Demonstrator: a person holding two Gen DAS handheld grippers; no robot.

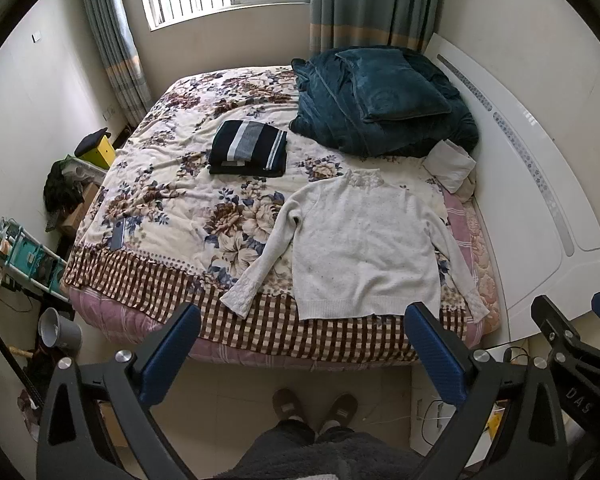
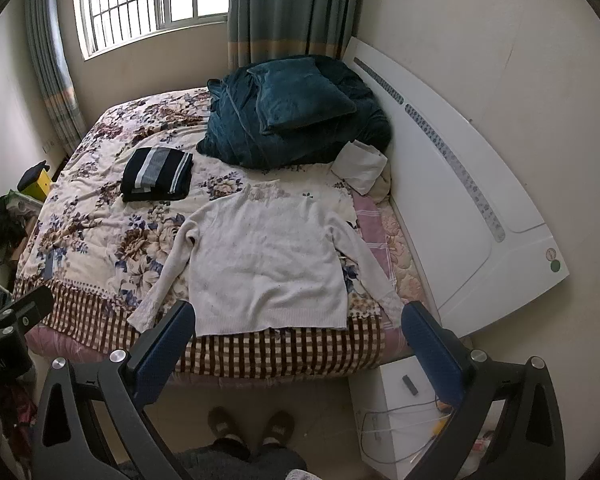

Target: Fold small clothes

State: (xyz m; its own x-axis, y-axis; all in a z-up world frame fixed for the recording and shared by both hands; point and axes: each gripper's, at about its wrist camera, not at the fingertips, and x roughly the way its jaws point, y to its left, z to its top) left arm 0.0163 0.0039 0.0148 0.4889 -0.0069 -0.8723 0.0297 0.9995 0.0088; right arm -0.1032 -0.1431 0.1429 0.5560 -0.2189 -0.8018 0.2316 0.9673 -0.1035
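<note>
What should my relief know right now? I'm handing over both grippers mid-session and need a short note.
Left gripper: jaws open, empty, held above the floor short of the bed.
Right gripper: the same.
White sweater: flat near the bed's front edge, sleeves spread, unfolded.
Striped dark garment: already folded, farther back on the bed.
Left to do: fold the sweater, probably sleeves in first, then stack it by the folded one.
</note>
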